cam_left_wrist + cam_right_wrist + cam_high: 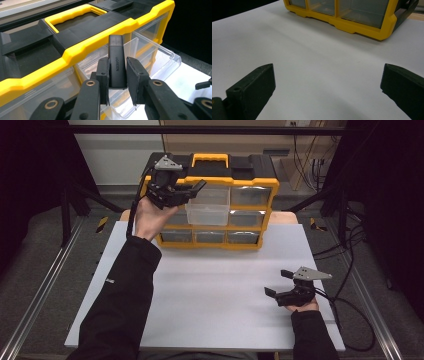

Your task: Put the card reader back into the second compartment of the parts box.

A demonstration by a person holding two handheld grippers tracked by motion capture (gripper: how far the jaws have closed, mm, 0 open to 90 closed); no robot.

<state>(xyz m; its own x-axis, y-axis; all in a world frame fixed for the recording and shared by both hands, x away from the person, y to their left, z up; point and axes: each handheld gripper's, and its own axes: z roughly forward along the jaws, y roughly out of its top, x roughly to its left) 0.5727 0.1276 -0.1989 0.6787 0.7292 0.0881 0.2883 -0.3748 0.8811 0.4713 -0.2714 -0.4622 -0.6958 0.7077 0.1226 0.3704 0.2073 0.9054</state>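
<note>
black ugreen adapter (117, 65): small, rigid, light, smooth-sided; clamped upright at its flat sides by left gripper (117, 75), over the pulled-out clear drawer (160, 58); right gripper (327, 82) wide open, empty.

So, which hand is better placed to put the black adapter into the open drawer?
Left. The left gripper already clamps the black adapter above the pulled-out clear drawer. The right gripper rests open on the white table, farther away.
</note>
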